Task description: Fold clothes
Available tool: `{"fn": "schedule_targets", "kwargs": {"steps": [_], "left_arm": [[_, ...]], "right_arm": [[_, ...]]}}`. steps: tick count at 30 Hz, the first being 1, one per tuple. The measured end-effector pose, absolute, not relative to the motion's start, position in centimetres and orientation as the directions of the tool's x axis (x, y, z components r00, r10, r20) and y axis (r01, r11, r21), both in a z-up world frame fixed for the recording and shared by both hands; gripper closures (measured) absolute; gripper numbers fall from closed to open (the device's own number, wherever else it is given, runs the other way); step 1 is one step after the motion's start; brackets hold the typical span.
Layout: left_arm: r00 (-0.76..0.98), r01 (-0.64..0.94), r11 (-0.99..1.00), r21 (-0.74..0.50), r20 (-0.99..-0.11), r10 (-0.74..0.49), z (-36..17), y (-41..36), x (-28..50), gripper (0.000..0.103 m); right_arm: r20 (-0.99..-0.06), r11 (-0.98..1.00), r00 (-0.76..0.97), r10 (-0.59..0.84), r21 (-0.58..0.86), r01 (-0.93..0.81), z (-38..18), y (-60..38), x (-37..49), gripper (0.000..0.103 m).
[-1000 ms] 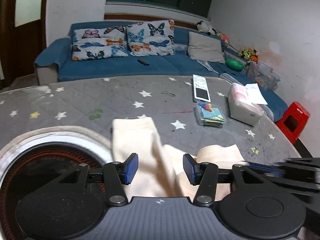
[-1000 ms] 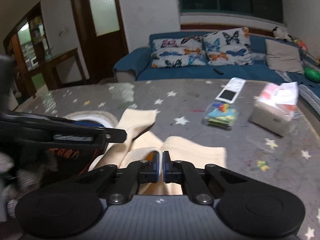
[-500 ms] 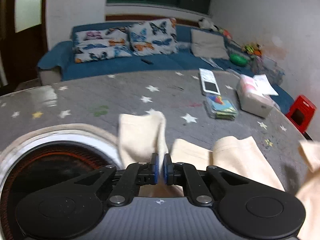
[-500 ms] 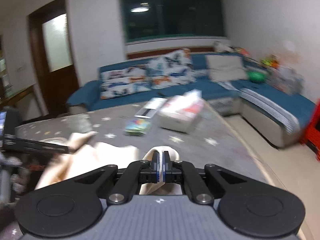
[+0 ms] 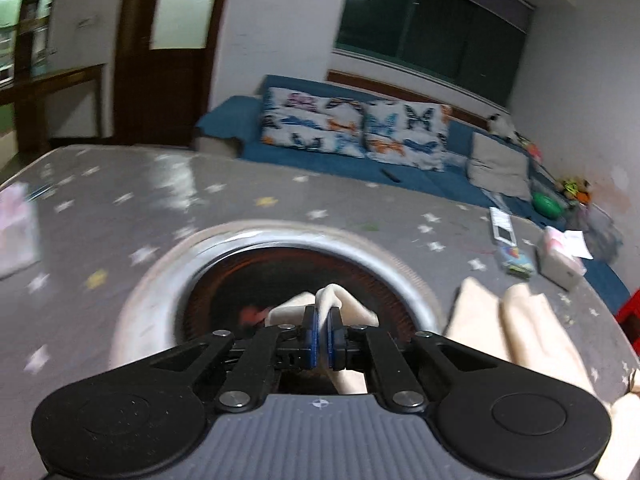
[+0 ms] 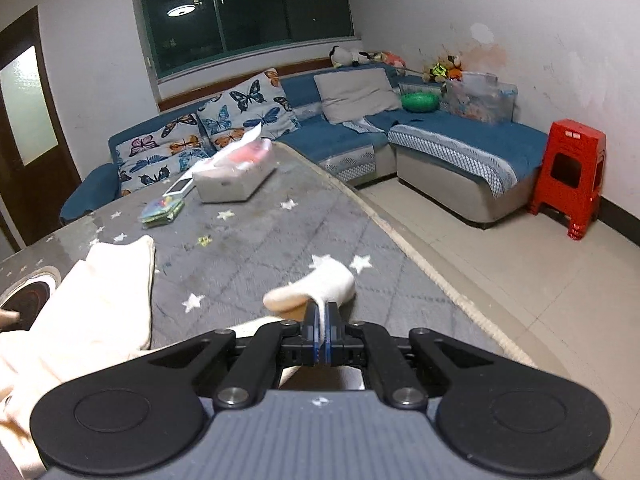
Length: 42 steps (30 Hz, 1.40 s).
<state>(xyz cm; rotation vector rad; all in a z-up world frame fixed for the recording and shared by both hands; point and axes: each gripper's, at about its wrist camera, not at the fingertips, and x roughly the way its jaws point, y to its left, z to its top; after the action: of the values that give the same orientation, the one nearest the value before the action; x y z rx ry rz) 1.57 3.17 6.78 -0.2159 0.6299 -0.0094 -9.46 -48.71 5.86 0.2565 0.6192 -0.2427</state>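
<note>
The left gripper (image 5: 321, 334) is pinched tight on a fold of the cream-coloured fabric garment (image 5: 516, 328), held above the round metal-rimmed heater opening (image 5: 404, 268) in the grey star-patterned tabletop (image 5: 224, 204). The right gripper (image 6: 322, 335) is likewise clamped on another edge of the same garment (image 6: 100, 300), near the table's edge. The rest of the cloth lies spread on the tabletop between them.

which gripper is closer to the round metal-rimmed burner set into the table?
Left. The left gripper, shut on the cream garment, sits right over the round metal-rimmed burner. The right gripper holds another part of the garment near the table's far edge, with the burner off to its left.
</note>
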Motion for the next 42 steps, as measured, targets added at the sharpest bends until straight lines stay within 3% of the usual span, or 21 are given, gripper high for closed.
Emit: {"fn": "schedule_targets", "kwargs": {"steps": [9,14,18,19,21,22,28,36,42], "left_arm": [[0.8,-0.198,0.954,-0.224,-0.6,0.025,6.4,7.8,-7.4,0.099],[0.755,-0.22,0.945,-0.241,-0.655,0.009,5.7,10.2,-9.8,0.099],[0.753,-0.184,0.962,-0.204,-0.658,0.005,6.5,10.8,-9.8,0.092],[0.762,-0.168,0.966,-0.197,-0.647,0.001,6.9,10.8,-9.9,0.084],[0.778,-0.156,0.971,-0.179,-0.628,0.009,7.7,10.3,-9.6,0.066],[0.785,-0.139,0.975,-0.172,-0.62,0.003,8.1,9.8,-9.1,0.064],[0.794,-0.001,0.987,-0.163,-0.6,-0.099,8.7,5.5,-5.1,0.066],[0.737,0.153,0.98,-0.129,-0.645,-0.2,6.3,-1.6,2.5,0.063],[0.705,0.194,0.978,-0.074,-0.683,-0.191,4.1,-4.8,7.8,0.058]], "right_arm": [[-0.633,0.949,0.766,-0.114,0.158,0.272,4.6,-47.0,-10.1,0.101],[-0.661,0.96,0.746,-0.083,0.147,0.237,3.9,-45.8,-9.9,0.1],[-0.653,0.967,0.753,-0.081,0.132,0.219,4.9,-45.4,-10.2,0.095],[-0.647,0.968,0.758,-0.083,0.127,0.215,5.3,-45.4,-10.3,0.094],[-0.633,0.972,0.768,-0.092,0.11,0.208,6.3,-45.3,-10.6,0.093],[-0.627,0.974,0.773,-0.094,0.103,0.202,6.8,-45.3,-10.7,0.093],[-0.605,0.992,0.796,-0.018,0.092,0.092,9.4,-43.4,-8.7,0.093],[-0.63,0.983,0.756,0.18,0.128,-0.128,9.7,-37.4,-2.6,0.093],[-0.662,0.964,0.701,0.264,0.153,-0.219,8.1,-33.3,3.0,0.093]]}}
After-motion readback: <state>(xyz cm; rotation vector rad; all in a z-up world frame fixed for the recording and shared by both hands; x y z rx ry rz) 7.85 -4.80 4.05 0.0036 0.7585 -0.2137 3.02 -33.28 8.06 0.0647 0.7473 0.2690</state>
